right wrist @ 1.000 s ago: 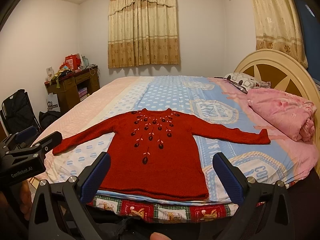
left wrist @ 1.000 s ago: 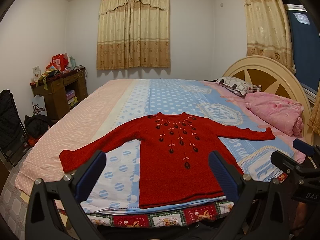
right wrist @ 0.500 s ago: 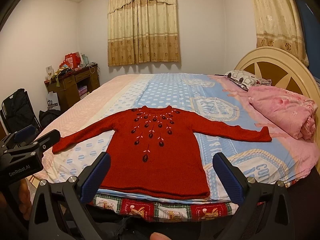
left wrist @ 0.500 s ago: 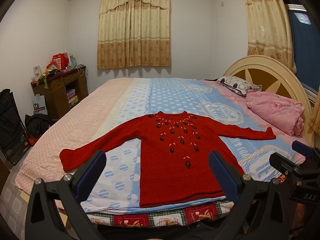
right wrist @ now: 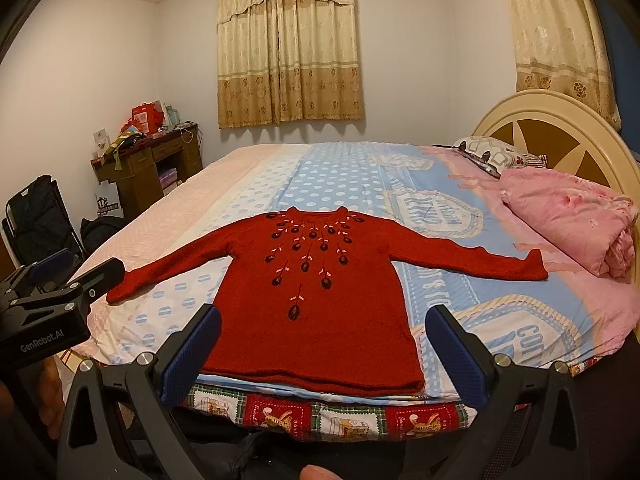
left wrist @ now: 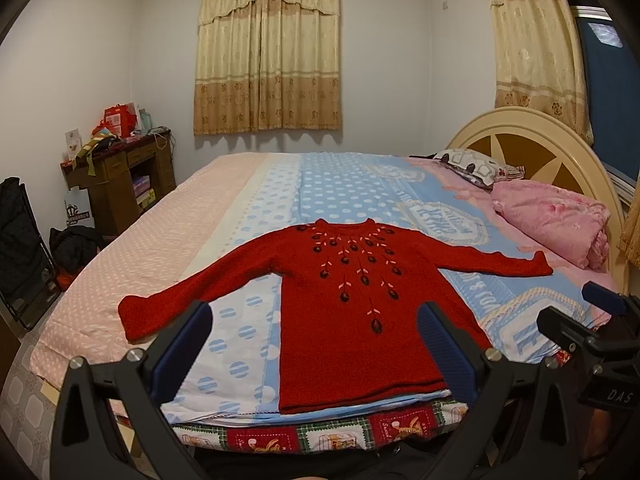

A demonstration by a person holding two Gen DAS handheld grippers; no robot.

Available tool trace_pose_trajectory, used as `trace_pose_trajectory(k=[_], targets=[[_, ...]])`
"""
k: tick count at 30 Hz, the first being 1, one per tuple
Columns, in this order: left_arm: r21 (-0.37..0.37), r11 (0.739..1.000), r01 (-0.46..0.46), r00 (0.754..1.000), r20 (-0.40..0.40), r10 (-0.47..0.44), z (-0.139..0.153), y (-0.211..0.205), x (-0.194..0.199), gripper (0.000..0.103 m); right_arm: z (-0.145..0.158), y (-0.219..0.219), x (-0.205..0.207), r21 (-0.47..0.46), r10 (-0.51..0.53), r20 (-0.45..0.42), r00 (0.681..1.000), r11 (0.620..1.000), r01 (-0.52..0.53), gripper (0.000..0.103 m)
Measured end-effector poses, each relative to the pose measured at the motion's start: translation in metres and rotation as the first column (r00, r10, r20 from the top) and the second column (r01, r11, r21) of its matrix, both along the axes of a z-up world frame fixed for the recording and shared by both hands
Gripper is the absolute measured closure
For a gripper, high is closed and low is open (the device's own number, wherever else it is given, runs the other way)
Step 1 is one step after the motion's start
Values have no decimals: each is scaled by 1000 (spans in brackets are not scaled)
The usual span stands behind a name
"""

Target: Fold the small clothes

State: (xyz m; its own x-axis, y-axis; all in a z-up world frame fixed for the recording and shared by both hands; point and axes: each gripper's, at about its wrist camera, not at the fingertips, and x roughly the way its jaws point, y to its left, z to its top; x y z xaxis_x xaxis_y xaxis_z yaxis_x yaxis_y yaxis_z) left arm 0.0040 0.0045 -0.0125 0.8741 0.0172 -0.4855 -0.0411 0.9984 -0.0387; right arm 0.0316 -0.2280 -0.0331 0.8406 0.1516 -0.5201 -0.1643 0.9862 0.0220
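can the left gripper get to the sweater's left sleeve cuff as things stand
Probably yes. The left gripper is open and holds nothing, and the cuff of the sweater lies flat on the bed near the edge, with nothing between them.

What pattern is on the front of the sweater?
The red sweater carries dark buds on stems with pale pink leaves, fanning down from the neckline; clearest in the right wrist view.

Left gripper (left wrist: 316, 344) fingers (left wrist: 182, 340) hide part of the red sweater (left wrist: 360, 312); desk clutter (left wrist: 116, 128) unreadably small
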Motion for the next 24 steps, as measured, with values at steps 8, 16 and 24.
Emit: trace_pose_trajectory(k=[8, 16, 24], targets=[[0, 1000, -1, 1000, 0, 1, 0, 0, 0, 0, -2, 0, 0, 0, 1, -4, 1000, 1000, -1, 1], [1, 1000, 1, 1000, -1, -1, 0, 0, 0, 0, -2, 1, 1, -1, 2, -6, 1000, 1000, -2, 1], [0, 1000, 0, 1000, -5, 0, -4, 3, -2, 0, -6, 1, 2, -1, 4, -12, 1000, 1000, -5, 1]])
